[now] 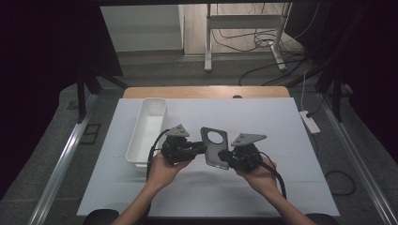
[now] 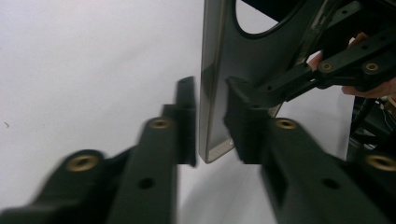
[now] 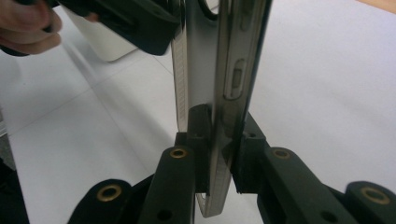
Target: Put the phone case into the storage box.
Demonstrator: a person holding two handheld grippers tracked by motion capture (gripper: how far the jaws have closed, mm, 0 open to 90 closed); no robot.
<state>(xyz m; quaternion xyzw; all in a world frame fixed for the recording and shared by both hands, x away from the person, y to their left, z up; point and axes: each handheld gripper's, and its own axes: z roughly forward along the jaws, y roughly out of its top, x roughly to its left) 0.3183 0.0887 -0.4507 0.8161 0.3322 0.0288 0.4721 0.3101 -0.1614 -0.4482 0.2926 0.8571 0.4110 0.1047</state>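
A grey phone case (image 1: 215, 147) with a round camera hole is held upright above the white table sheet, between my two grippers. The left gripper (image 1: 202, 148) comes in from the left and is shut on the case's left edge; in the left gripper view its pads (image 2: 187, 116) sit against both faces of the case (image 2: 261, 60). The right gripper (image 1: 222, 154) comes in from the right, lower down. In the right gripper view that gripper (image 3: 219, 149) is shut on the case's thin side wall (image 3: 233, 56), which bears button cut-outs.
A long white bin (image 1: 148, 129) stands on the sheet left of my left hand. The white sheet (image 1: 263, 187) spreads wide in front and to the right. A power strip (image 1: 309, 122) and cables lie on the floor beyond the table's right edge.
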